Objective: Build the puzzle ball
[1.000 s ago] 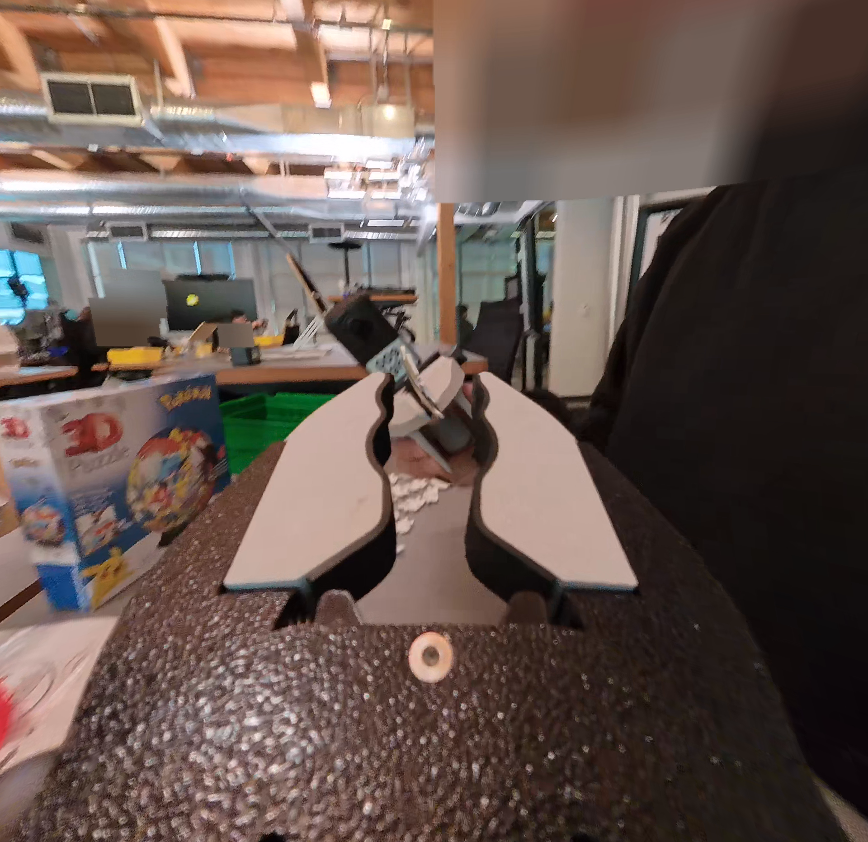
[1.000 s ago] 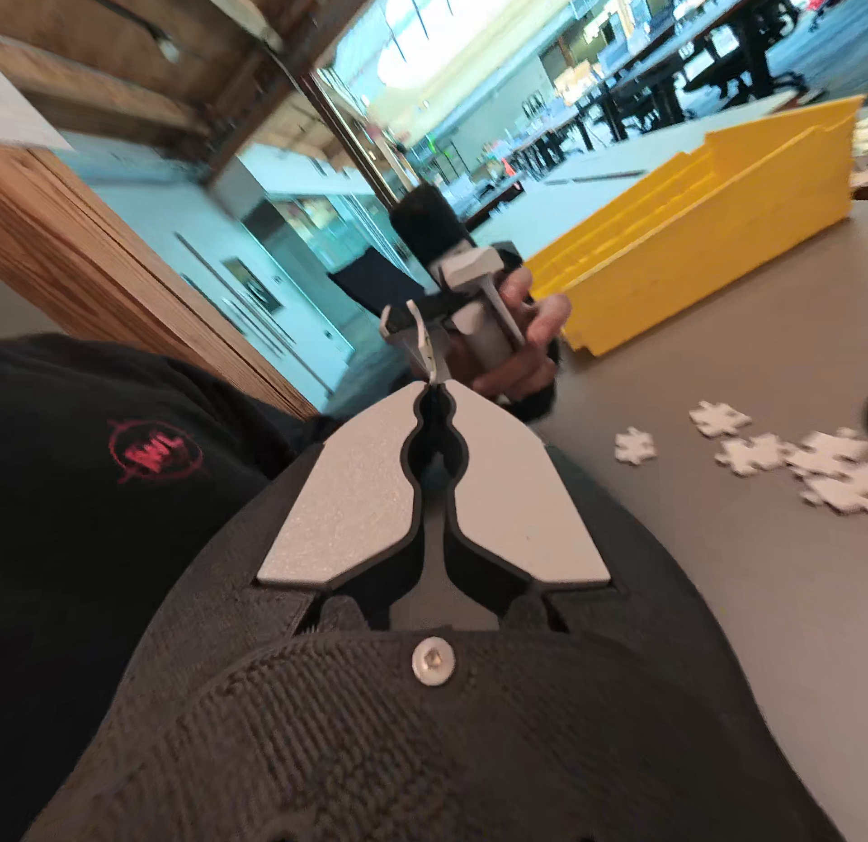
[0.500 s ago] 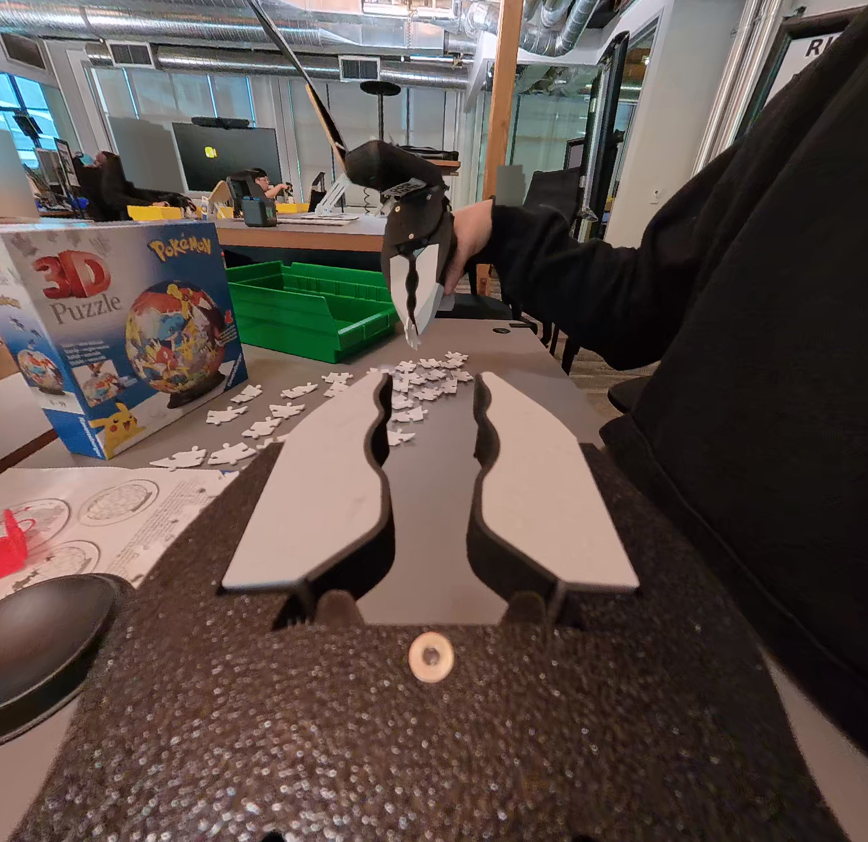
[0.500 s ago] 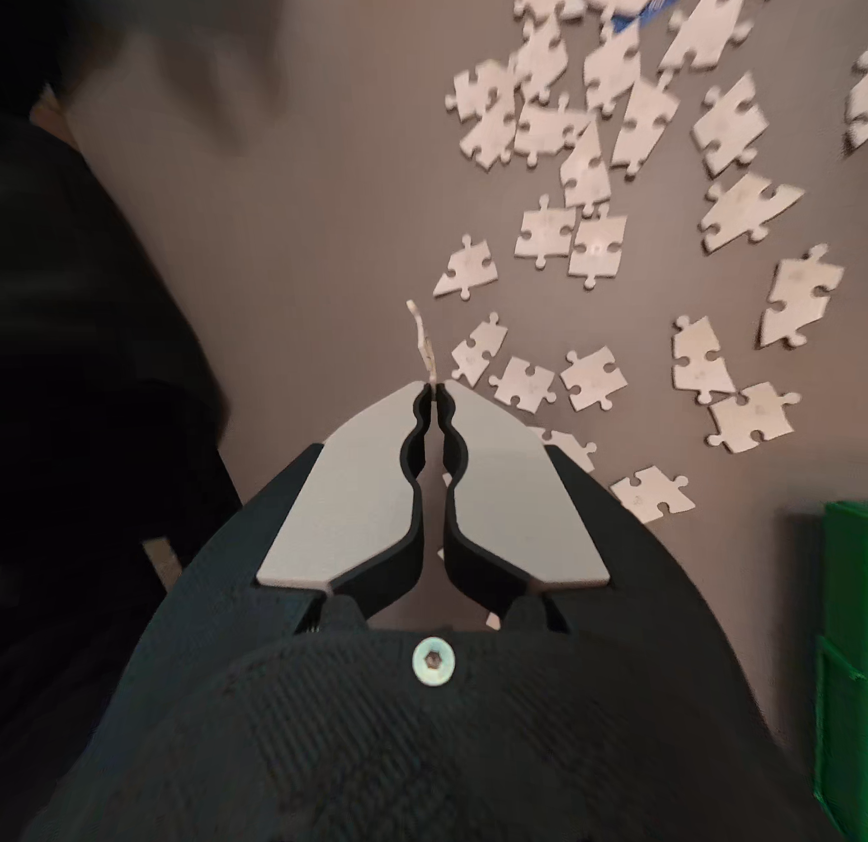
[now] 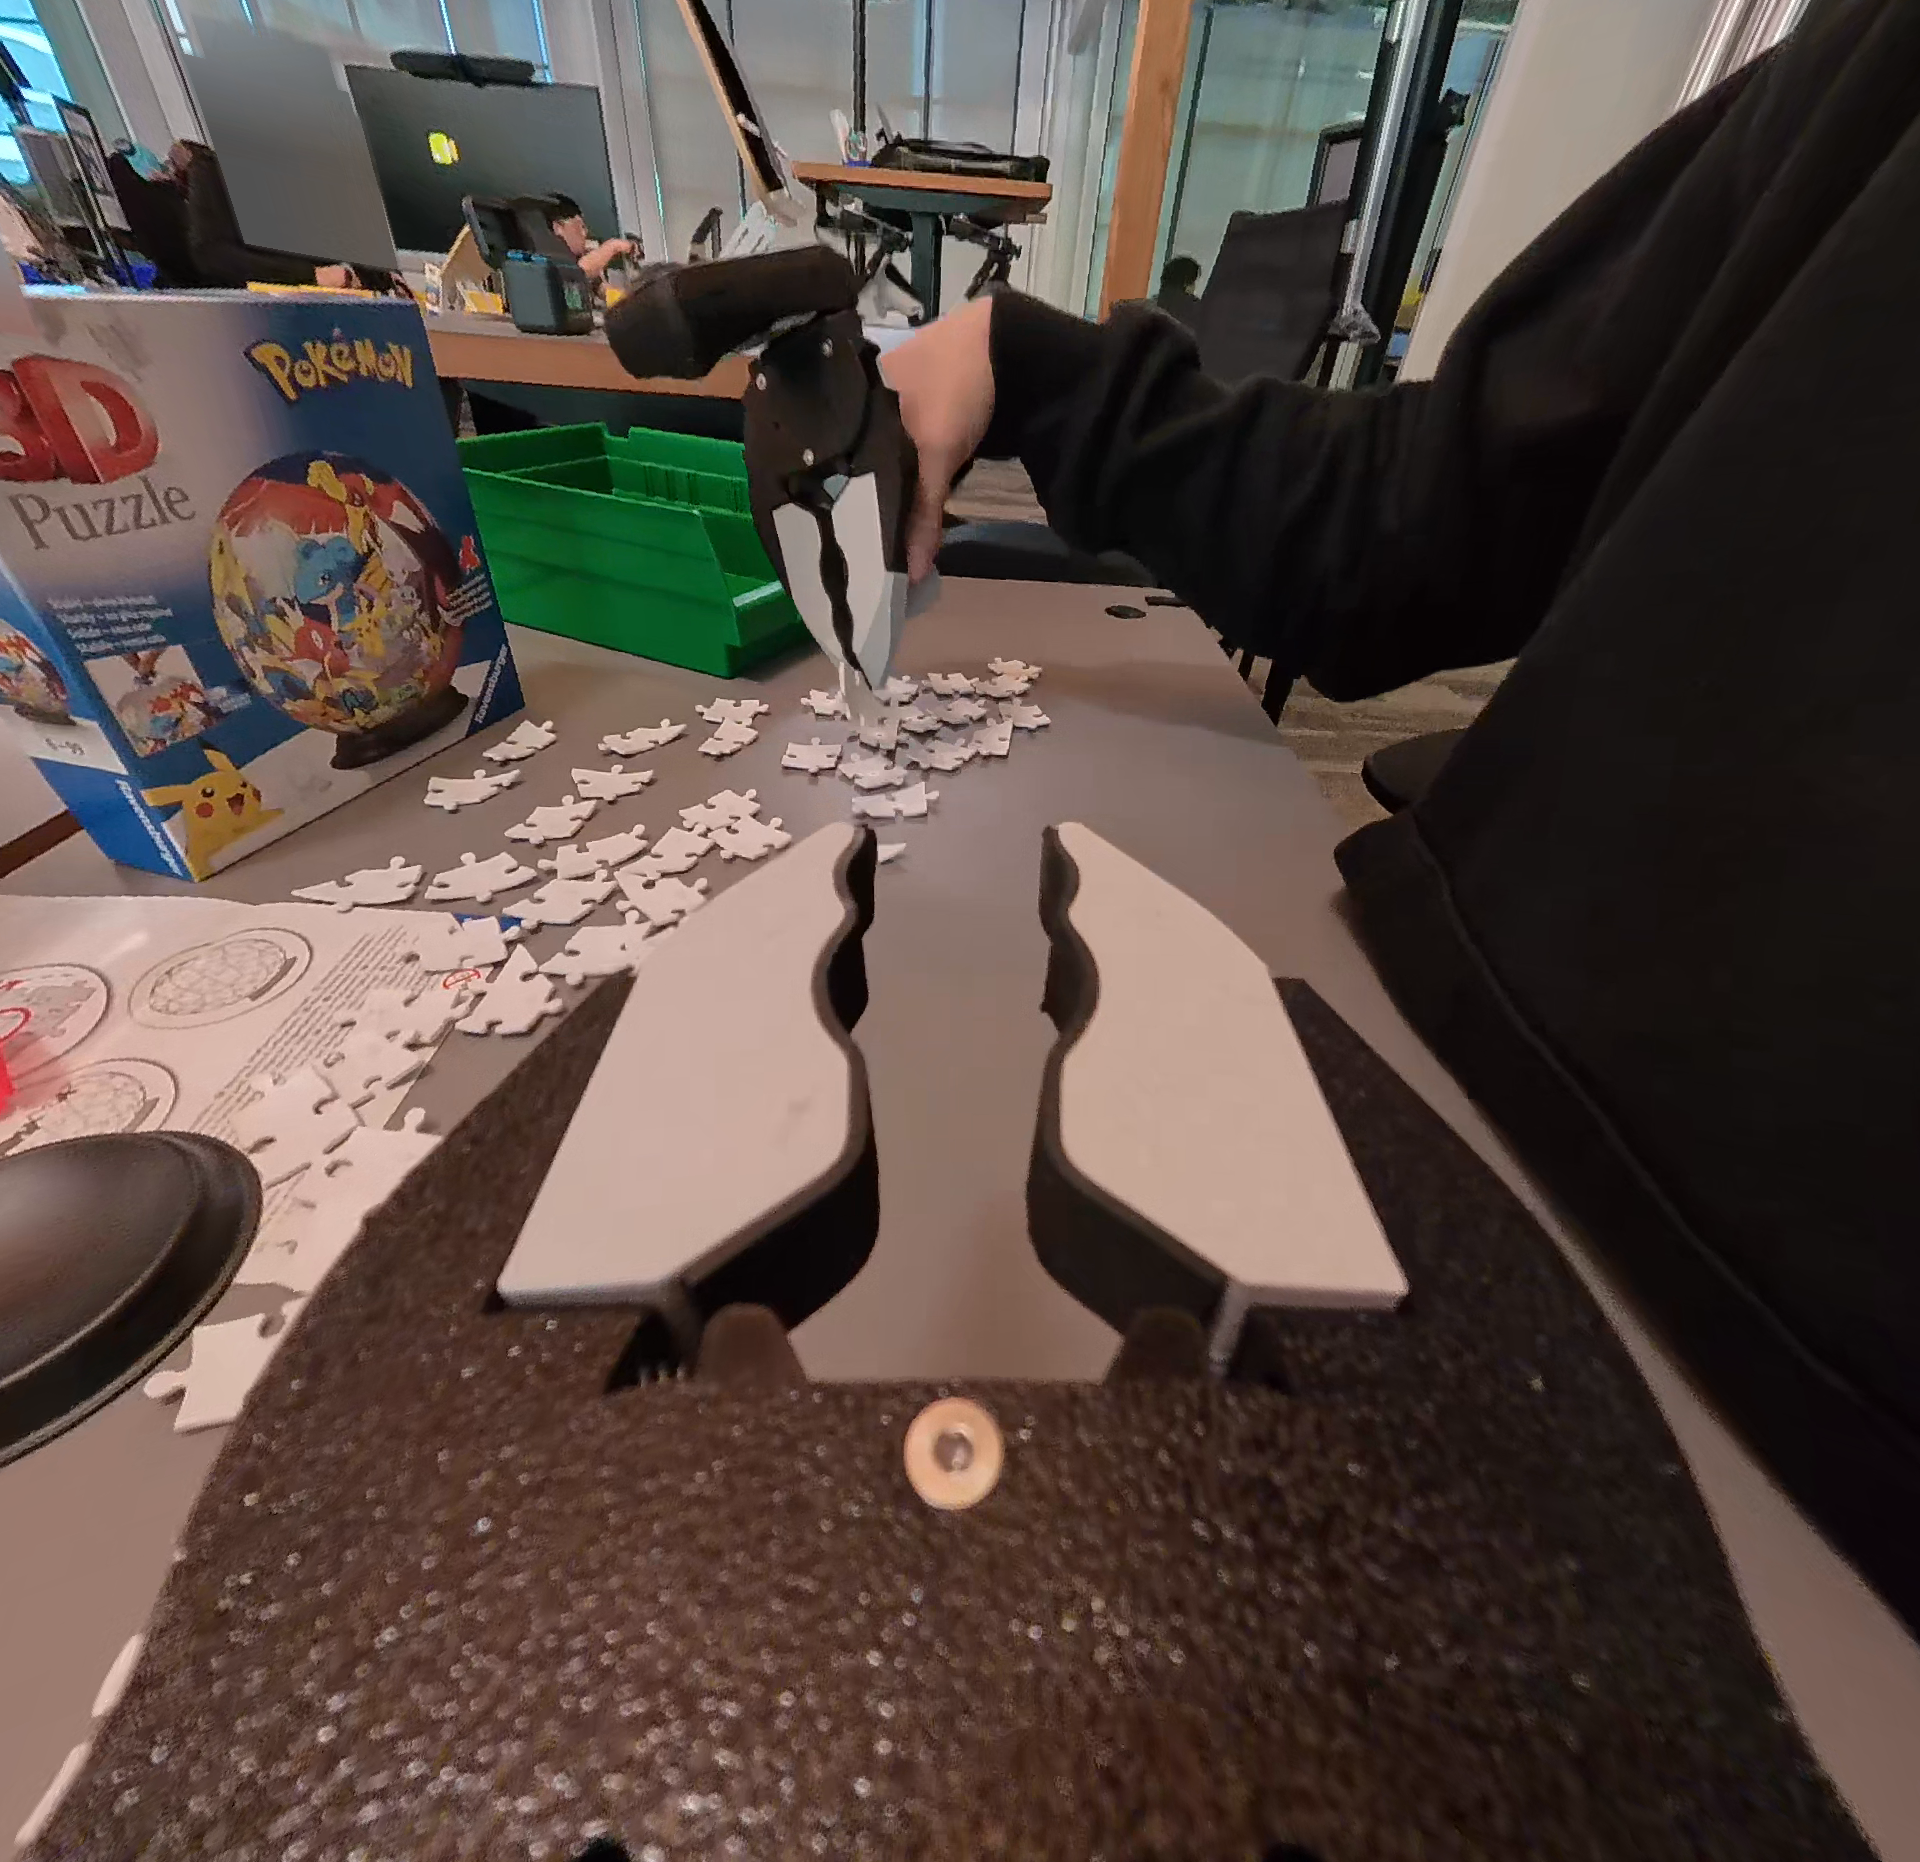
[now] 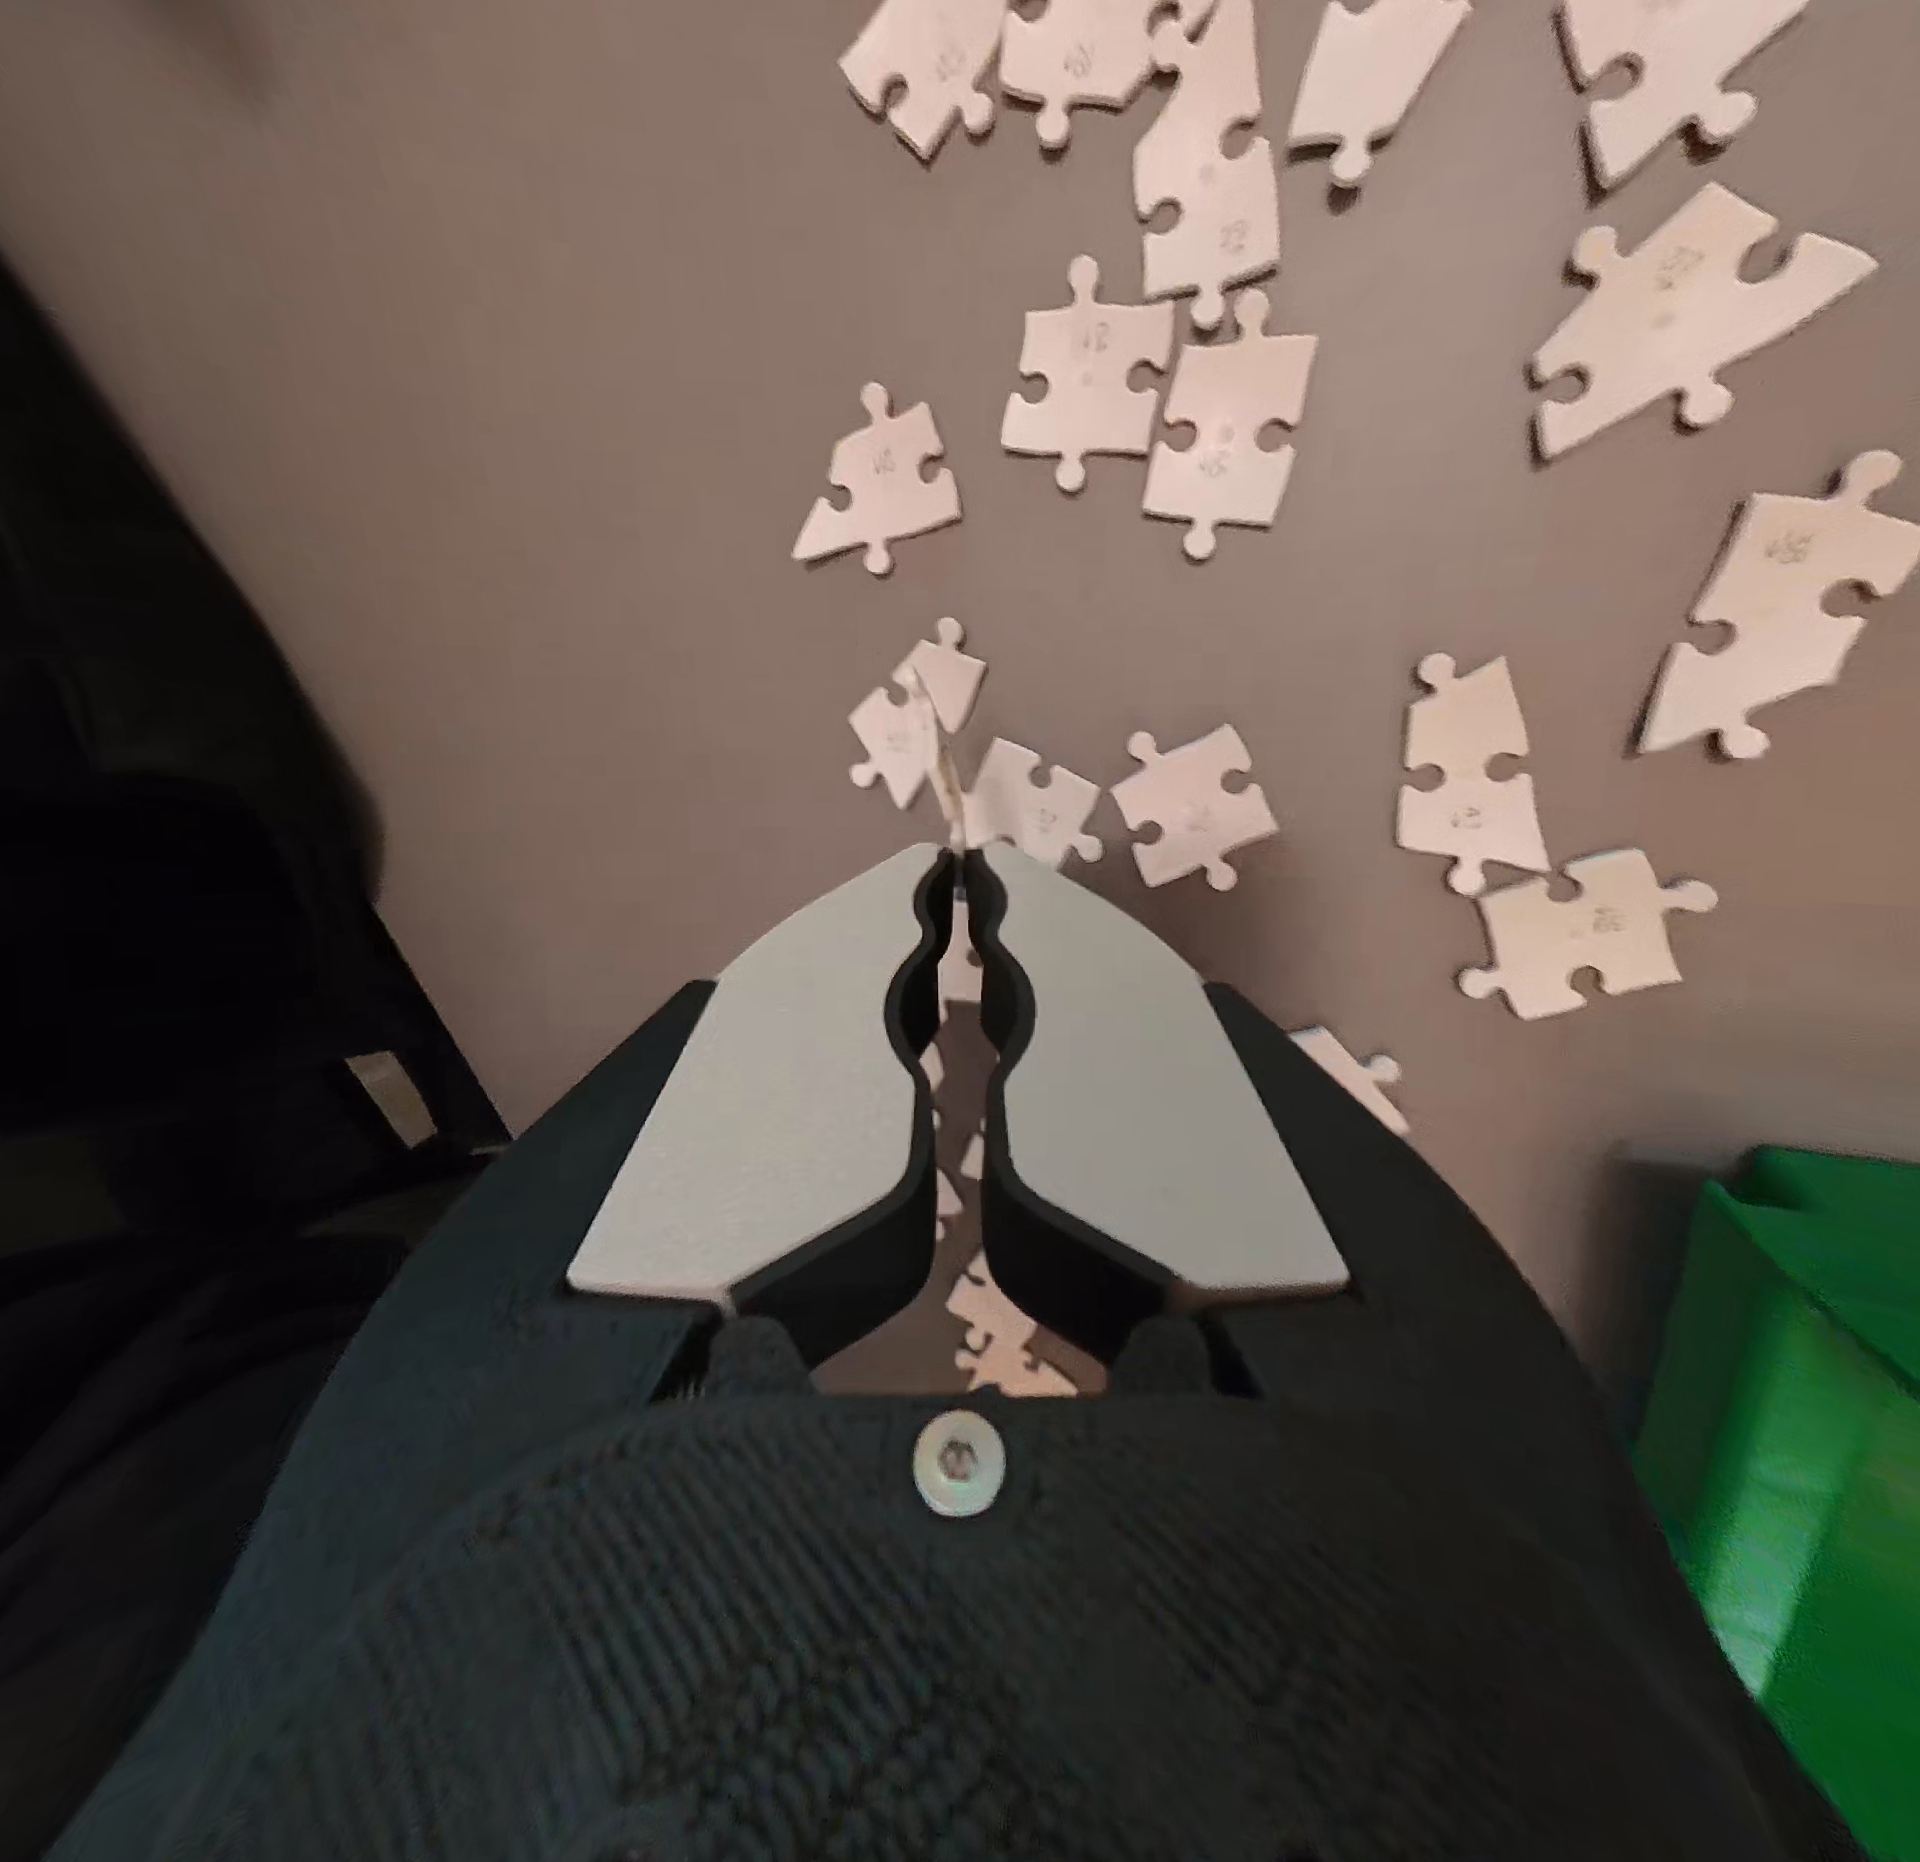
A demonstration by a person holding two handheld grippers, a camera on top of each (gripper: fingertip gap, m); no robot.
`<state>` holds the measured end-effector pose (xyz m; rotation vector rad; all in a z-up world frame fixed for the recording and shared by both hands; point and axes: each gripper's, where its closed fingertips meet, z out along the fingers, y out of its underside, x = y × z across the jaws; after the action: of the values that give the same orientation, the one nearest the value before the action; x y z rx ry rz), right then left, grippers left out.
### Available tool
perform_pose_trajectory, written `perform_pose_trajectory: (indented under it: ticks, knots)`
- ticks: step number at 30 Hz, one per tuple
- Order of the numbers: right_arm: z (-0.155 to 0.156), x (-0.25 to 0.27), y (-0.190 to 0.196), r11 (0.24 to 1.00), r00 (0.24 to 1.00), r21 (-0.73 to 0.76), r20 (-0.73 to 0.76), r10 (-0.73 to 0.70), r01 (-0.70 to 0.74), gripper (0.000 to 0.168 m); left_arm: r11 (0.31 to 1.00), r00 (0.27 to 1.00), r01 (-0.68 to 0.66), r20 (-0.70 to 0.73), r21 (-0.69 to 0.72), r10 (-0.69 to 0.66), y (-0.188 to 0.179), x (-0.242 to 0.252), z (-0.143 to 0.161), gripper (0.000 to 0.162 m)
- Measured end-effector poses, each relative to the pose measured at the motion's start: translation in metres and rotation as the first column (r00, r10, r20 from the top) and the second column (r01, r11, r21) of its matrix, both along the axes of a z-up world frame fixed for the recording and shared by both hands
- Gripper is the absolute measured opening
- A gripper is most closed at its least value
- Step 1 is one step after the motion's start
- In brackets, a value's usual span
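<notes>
Several white puzzle pieces (image 5: 569,865) lie face down on the grey table (image 5: 1153,763). My left gripper (image 5: 951,844) is open and empty, low over the table's near side. My right gripper (image 6: 958,856) is shut on one puzzle piece (image 6: 943,773), held edge-on at its fingertips. It points straight down just above the loose pieces (image 6: 1086,389). In the left wrist view the right gripper (image 5: 860,669) hangs over the far cluster of pieces, the held piece (image 5: 862,700) reaching down among them.
The puzzle box (image 5: 239,565) stands at the left, with a green bin (image 5: 623,534) behind the pieces; it also shows in the right wrist view (image 6: 1818,1397). An instruction sheet (image 5: 208,991) and a black round stand (image 5: 94,1262) lie at the near left. The person's black sleeve (image 5: 1558,565) fills the right. Across from one pair of fingers to the other is roughly 30 centimetres.
My left gripper has tilted down from the room toward the table. My right gripper, still shut on the piece, has swung away from the left one and lowered over the loose pieces.
</notes>
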<state>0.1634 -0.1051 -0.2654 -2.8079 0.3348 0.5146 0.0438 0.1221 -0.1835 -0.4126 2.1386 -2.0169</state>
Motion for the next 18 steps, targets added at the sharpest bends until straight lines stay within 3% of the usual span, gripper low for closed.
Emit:
perform_pose_trajectory:
  ticks: [9,18]
  knots:
    - [0.011,0.045,-0.031,0.986,0.981,-0.038,0.11,-0.159,0.164,0.002,0.998,1.0,-0.006,-0.019,0.058,0.007,0.002,-0.003,-0.011,0.029]
    - [0.021,0.064,-0.027,0.964,0.953,0.048,0.147,-0.265,0.26,0.002,0.998,0.999,0.002,-0.044,0.056,0.0,0.002,-0.001,-0.016,0.029]
